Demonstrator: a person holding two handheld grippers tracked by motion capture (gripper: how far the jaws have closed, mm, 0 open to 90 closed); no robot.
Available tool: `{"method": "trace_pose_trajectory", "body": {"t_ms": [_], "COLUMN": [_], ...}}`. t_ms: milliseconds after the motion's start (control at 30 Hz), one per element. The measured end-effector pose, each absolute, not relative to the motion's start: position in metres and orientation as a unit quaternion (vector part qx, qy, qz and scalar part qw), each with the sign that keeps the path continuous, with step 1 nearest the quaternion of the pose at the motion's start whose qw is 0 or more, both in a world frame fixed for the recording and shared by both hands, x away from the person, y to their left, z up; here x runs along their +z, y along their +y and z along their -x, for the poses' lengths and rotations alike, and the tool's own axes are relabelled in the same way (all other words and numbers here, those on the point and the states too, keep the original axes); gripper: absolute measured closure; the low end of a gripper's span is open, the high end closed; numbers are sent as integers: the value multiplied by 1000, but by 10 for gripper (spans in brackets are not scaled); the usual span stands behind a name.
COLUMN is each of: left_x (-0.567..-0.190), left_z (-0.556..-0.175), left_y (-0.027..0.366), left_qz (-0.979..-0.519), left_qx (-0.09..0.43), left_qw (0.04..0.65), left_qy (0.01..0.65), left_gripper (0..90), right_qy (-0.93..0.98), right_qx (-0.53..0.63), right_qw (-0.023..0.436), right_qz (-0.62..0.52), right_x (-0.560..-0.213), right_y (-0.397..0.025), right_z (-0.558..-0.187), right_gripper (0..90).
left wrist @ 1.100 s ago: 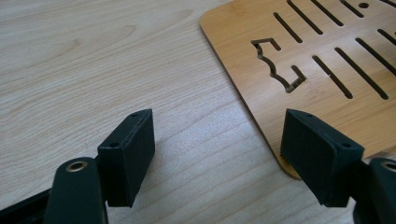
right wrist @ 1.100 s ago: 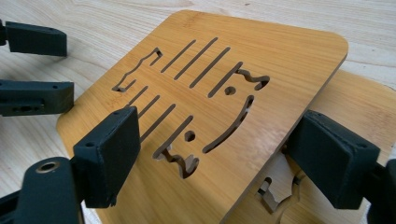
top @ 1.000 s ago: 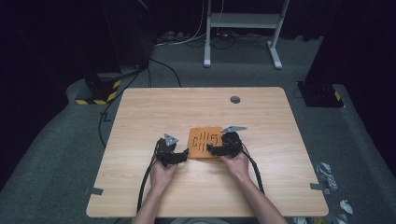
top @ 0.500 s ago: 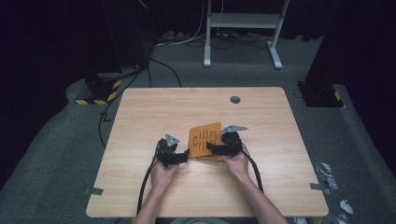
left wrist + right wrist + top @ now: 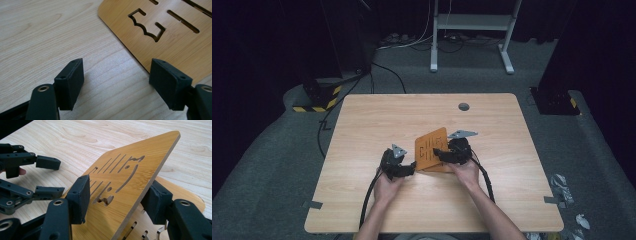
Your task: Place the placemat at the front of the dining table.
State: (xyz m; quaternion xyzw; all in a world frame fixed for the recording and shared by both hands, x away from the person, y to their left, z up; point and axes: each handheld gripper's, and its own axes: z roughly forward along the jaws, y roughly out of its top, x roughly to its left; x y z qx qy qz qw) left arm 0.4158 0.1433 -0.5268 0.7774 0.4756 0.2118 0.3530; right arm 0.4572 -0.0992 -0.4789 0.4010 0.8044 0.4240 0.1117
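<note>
Where the two hands meet at lower centre of the high view, the items stand as follows.

Table: light wood, with a small dark round disc near its upper right.

Upper wooden panel: orange-brown, slotted with cut-outs, tilted up off the surface, centre of the high view. In the right gripper view it runs diagonally from lower centre to upper right.

Lower wooden panel: same material, flat on the table beneath the tilted one, showing at right and bottom of the right gripper view; in the left gripper view it fills the upper right.

Right gripper: jaws clamped on the tilted panel's lower part, one pad on each face.

Left gripper: just left of the panels, jaws spread wide and holding nothing; its right jaw sits at the edge of the flat panel, its left jaw over bare table.
</note>
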Motion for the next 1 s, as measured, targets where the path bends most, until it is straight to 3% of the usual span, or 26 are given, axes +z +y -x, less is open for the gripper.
{"method": "trace_pose_trajectory", "body": {"t_ms": [1000], "left_x": [-527], "left_z": [-416], "left_y": [144], "left_qz": [-778], "left_qx": [210], "left_qw": [353], "left_qy": [476], "left_gripper": [282], "right_qy": [824], "right_qx": [411], "right_qw": [94], "right_qz": [-378], "right_x": [-474], "right_y": [-72], "right_z": [-468], "right_gripper": [591]}}
